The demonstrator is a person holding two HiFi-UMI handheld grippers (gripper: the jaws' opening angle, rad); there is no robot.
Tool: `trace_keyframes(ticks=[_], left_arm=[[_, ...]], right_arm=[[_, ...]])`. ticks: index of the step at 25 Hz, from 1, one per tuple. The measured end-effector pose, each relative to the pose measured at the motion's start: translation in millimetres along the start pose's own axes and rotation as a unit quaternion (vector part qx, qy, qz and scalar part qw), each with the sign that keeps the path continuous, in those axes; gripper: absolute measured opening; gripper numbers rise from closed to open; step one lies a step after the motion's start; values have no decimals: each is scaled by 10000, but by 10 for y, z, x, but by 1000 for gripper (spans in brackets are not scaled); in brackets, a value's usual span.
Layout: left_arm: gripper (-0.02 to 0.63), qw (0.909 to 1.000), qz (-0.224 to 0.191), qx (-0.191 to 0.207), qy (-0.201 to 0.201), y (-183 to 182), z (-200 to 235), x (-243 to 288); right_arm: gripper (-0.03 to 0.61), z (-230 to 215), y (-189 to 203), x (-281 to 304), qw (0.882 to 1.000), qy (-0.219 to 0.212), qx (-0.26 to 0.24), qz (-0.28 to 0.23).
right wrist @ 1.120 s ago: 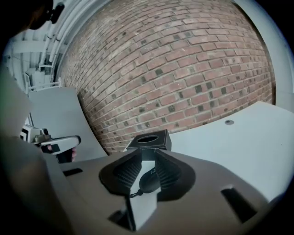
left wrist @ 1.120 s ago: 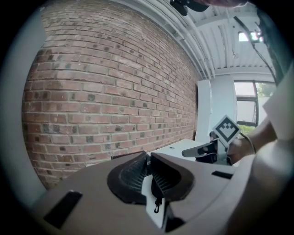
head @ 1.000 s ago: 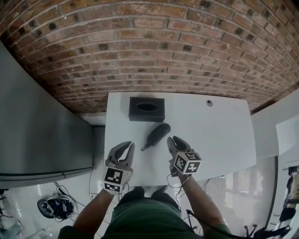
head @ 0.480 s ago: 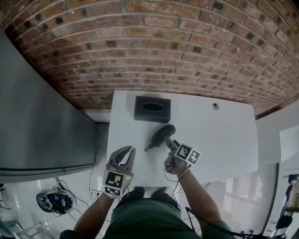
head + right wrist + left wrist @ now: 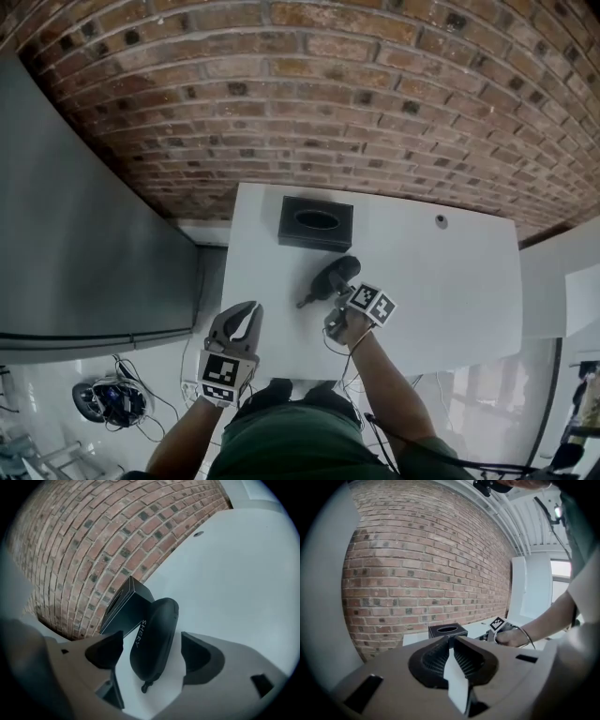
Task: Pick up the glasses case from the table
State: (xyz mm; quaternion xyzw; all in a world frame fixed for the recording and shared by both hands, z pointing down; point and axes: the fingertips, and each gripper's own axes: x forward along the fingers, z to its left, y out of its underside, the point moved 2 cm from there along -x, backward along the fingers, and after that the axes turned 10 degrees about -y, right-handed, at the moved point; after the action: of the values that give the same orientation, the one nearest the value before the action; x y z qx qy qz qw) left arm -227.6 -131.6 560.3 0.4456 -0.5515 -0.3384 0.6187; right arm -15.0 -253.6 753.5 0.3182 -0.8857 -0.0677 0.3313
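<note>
A black oval glasses case [image 5: 334, 277] lies on the white table [image 5: 450, 291], its small zip pull toward me. In the right gripper view the case [image 5: 154, 634] runs between the jaws of my right gripper [image 5: 153, 649]. Those jaws have just been opening and stand wide; neither pad touches the case. In the head view the right gripper [image 5: 337, 302] sits low at the case's near end. My left gripper [image 5: 247, 310] hovers off the table's front left corner, far from the case. In its own view the left gripper [image 5: 451, 641] has its ribbed pads together, holding nothing.
A black tissue box [image 5: 317, 223] stands just behind the case, near the table's far edge; it shows again as the box [image 5: 123, 605] close past the jaws. A small round hole [image 5: 441, 221] is at the back right. Brick wall [image 5: 328, 94] behind, grey panel [image 5: 84, 244] left, cables [image 5: 111, 398] on the floor.
My right gripper came forward and down to the case, rolled over, and its jaws opened around it. The left gripper slid back toward the table's front left corner.
</note>
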Motion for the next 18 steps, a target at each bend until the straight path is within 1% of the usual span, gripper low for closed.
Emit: trace_keyframes(ticks=[2, 5, 12, 15, 18], left_arm=[[14, 10000, 15, 6, -76, 19, 72, -32], [14, 9998, 61, 15, -173, 60, 155, -69], [14, 9997, 148, 31, -201, 144, 225, -124], [14, 9996, 185, 34, -207, 172, 245, -133], [14, 9996, 193, 37, -199, 182, 250, -134]], right_arm=[[388, 1, 5, 60, 10000, 62, -14, 8], [388, 8, 7, 132, 9996, 201, -184, 70], [373, -59, 26, 290, 9966, 528, -592, 232], [380, -52, 31, 364, 9969, 401, -594, 313], [353, -12, 55, 385, 9969, 200, -584, 489]])
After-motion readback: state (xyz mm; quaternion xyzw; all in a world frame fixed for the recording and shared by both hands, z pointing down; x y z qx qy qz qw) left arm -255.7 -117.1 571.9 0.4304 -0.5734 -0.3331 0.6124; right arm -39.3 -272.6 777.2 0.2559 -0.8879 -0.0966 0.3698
